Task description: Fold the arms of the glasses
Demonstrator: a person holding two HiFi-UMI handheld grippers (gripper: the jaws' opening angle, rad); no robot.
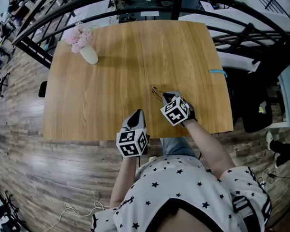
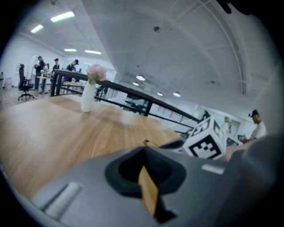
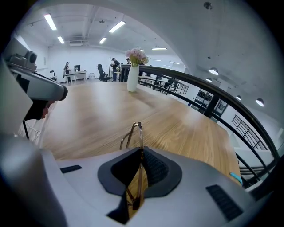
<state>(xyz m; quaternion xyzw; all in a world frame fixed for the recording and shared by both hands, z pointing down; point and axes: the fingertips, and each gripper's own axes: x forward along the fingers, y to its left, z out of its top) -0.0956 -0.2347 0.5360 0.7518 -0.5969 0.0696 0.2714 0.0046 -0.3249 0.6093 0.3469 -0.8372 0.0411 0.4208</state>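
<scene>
**Right tongs.** The right tongs are clamped on the glasses. A thin gold wire of the frame runs between the two pads, and the rest of the frame projects forward past the tips. The glasses sit low over the counter, near its front edge and right of centre. No view shows whether they touch the wood, or whether either arm is already folded.

**Left tongs.** The left tongs are together with nothing between them. They sit at the front edge of the counter, near the right tongs but apart from the glasses.

**Step in hand (judged).** The frame is secured and folding is about to begin.

1. Keep the right grip steady and no tighter than needed, since the wire is thin and is likely to bend under excess pressure.
2. Hold the frame close to the counter so that a slip costs little.
3. Bring the left tongs, kept together, to the outer side of one arm, well away from its hinge.
4. Push the arm inward across the back of the lenses in a smooth arc around the hinge. Do not lever against the clamped part.
5. Repeat for the second arm.

**Surroundings.** A white vase with pink flowers stands at the far left corner, well apart from the work. A small blue item lies at the right edge.
</scene>
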